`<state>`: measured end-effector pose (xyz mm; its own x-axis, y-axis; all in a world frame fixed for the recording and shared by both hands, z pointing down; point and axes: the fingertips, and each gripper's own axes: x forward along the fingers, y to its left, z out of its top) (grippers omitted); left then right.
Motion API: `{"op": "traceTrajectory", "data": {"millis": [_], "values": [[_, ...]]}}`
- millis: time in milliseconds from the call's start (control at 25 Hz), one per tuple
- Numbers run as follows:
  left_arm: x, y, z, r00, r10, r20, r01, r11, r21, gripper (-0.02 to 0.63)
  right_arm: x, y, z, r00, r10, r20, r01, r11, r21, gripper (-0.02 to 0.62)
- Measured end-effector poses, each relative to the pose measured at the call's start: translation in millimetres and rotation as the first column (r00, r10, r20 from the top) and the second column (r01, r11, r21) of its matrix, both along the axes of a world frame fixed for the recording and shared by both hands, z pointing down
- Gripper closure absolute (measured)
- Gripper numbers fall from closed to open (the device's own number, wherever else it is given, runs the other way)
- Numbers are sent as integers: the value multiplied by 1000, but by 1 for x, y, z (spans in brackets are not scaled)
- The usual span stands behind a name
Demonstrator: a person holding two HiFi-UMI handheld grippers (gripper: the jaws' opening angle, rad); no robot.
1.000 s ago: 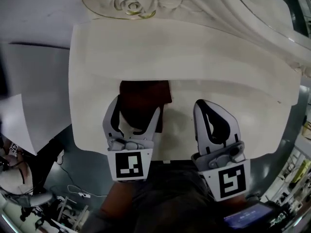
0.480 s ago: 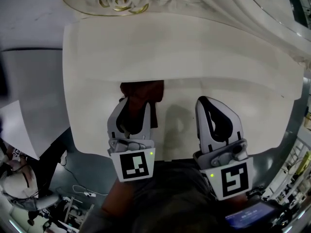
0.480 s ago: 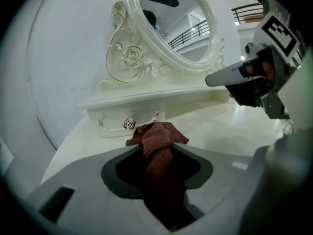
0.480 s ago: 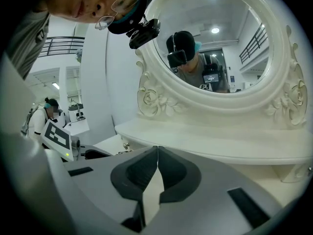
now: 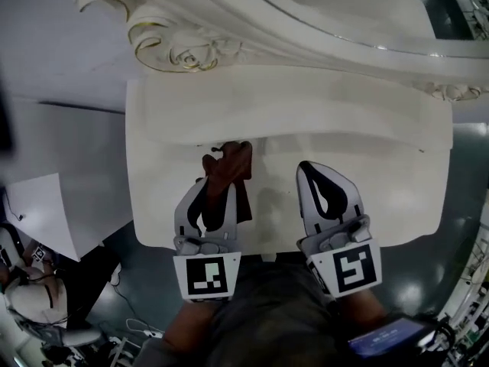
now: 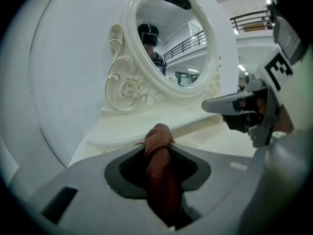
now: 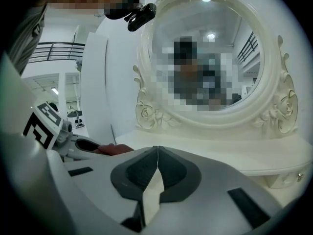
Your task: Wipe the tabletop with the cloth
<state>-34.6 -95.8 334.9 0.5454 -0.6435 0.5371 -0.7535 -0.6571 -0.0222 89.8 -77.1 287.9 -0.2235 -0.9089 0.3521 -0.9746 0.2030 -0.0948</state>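
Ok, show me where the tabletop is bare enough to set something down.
Bare: the tabletop right of the right tool out to its edge, and the raised back ledge under the mirror frame. Crowded: front centre-left, where the left tool, jaws just closing, pinches the cloth.

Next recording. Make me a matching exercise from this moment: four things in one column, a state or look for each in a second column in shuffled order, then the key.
Things
1. cloth
2. left gripper
3. right gripper
4. mirror frame

States
a. jaws together, nothing between them
b. white, carved with a rose
c. reddish-brown, bunched up
d. jaws closed on the cloth

Pairs: 1-c, 2-d, 3-a, 4-b.

Note: the left gripper's jaws have just been closing, with the cloth between them.
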Motion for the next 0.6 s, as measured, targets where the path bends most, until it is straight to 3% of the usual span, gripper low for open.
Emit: {"op": "traceTrajectory", "data": {"millis": [320, 600], "values": [[77, 1, -87, 992, 97, -83, -90, 992, 87, 477, 55, 25, -67, 997, 74, -7, -73, 991, 108, 581], [161, -10, -128, 966, 227, -128, -205, 965, 164, 479, 119, 44, -99, 979, 202, 16, -201, 962, 182, 581]]}}
